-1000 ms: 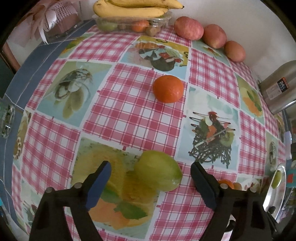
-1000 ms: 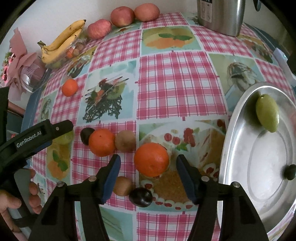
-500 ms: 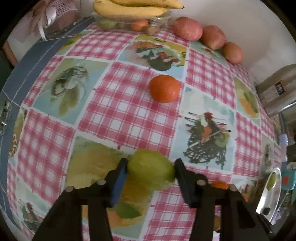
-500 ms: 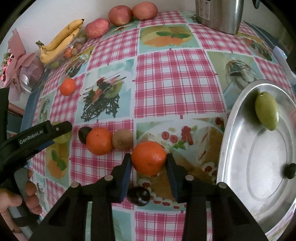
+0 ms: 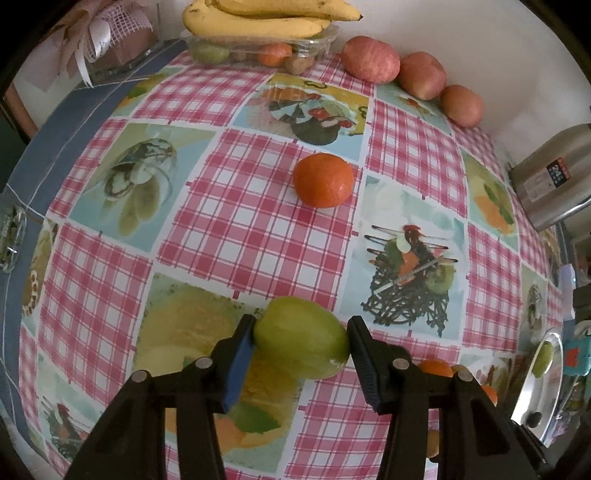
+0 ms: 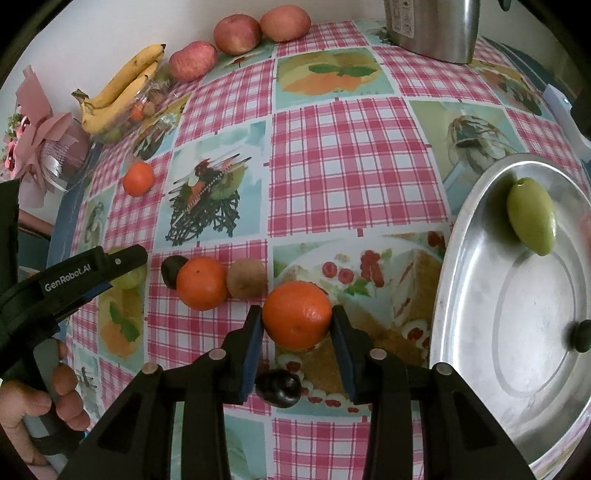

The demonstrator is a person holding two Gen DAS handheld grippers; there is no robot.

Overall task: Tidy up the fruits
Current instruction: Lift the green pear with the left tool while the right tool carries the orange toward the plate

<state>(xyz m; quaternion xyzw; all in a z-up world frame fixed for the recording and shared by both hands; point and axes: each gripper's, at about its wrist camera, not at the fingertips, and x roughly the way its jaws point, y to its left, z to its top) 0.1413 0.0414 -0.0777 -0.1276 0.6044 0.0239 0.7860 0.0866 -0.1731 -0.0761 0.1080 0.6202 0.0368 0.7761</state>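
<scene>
My left gripper (image 5: 301,338) is shut on a green oval fruit (image 5: 301,338) low over the checked tablecloth. A loose orange (image 5: 323,180) lies farther up the cloth. My right gripper (image 6: 297,315) is shut on another orange (image 6: 297,314). Beside it lie a second orange (image 6: 201,282), a kiwi (image 6: 246,278), a dark plum (image 6: 173,270) and another dark plum (image 6: 278,387) under the jaws. A silver tray (image 6: 465,229) at the right holds a green oval fruit (image 6: 532,216) and a small dark fruit (image 6: 581,335). The left gripper (image 6: 110,266) with its green fruit shows at the left.
Bananas (image 5: 266,20) rest on a clear plastic box of small fruit (image 5: 258,51) at the back. Three red apples (image 5: 369,59) line the wall. A steel pot (image 5: 554,177) stands at the right, a pink wrapped bouquet (image 6: 40,147) at the left. A hand (image 6: 33,406) grips the left handle.
Both grippers have closed from wide open: the left onto the green fruit, the right onto the orange. A brown fruit once left of the dark plum is hidden now.
</scene>
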